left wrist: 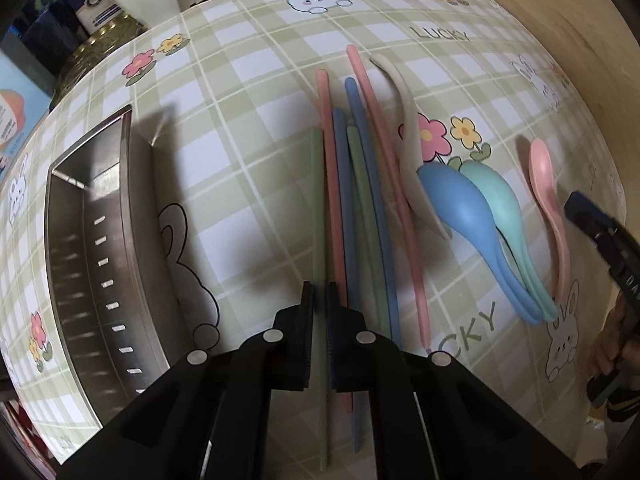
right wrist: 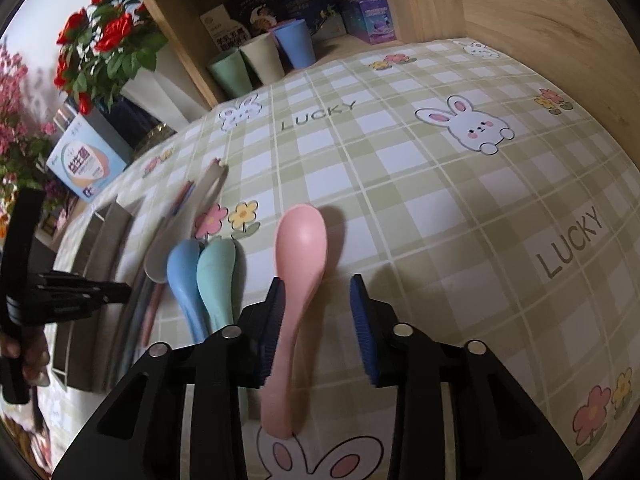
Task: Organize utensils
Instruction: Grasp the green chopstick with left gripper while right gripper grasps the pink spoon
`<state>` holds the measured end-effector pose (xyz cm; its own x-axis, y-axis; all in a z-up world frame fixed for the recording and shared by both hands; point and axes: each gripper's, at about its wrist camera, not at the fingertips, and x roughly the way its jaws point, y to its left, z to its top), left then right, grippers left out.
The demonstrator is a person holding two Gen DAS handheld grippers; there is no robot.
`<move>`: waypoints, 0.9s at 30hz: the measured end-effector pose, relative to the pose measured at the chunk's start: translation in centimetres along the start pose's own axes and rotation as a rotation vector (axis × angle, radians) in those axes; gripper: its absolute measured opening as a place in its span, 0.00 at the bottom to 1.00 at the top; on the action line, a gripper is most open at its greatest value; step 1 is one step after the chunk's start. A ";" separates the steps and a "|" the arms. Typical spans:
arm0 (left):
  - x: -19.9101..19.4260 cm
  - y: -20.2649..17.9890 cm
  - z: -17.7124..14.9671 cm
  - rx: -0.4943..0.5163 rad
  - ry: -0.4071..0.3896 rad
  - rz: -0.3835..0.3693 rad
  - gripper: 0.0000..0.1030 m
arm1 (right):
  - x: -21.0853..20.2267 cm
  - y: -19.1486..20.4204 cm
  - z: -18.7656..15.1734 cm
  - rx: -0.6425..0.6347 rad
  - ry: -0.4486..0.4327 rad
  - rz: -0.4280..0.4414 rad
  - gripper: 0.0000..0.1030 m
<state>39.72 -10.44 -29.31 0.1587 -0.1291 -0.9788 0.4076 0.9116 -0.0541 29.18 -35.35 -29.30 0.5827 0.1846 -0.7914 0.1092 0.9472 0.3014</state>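
Note:
In the left wrist view, several pink, blue and green chopsticks [left wrist: 360,184] lie side by side on the checked tablecloth. My left gripper [left wrist: 320,300] is shut on the leftmost green chopstick [left wrist: 318,208]. Right of them lie a beige spoon [left wrist: 404,120], a blue spoon [left wrist: 464,216], a teal spoon [left wrist: 500,208] and a pink spoon [left wrist: 548,192]. In the right wrist view, my right gripper [right wrist: 318,300] is open, its fingers astride the handle of the pink spoon [right wrist: 300,248], which lies on the cloth. The blue spoon [right wrist: 182,272] and teal spoon [right wrist: 216,276] lie to its left.
A steel utensil holder [left wrist: 104,248] lies on the cloth left of the chopsticks. Wooden walls [right wrist: 540,8] enclose the table at the back and right. Cups [right wrist: 260,56] and boxes stand on the back shelf. Flowers [right wrist: 100,40] and a box [right wrist: 86,164] stand at the far left.

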 end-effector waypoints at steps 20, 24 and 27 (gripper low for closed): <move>-0.3 0.2 -1.1 -0.007 -0.040 -0.006 0.07 | 2.4 2.6 -1.0 -0.021 0.096 0.106 0.14; -0.4 -0.1 -1.5 0.012 -0.060 0.012 0.07 | 2.3 2.3 -1.2 -0.014 0.097 0.124 0.14; -0.3 -0.2 -1.4 0.013 -0.060 0.015 0.07 | 2.2 2.2 -1.3 -0.011 0.095 0.135 0.13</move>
<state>38.30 -10.03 -29.24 0.2182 -0.1384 -0.9660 0.4164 0.9085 -0.0361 29.64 -32.54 -31.11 0.5126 0.3341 -0.7910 0.0255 0.9149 0.4030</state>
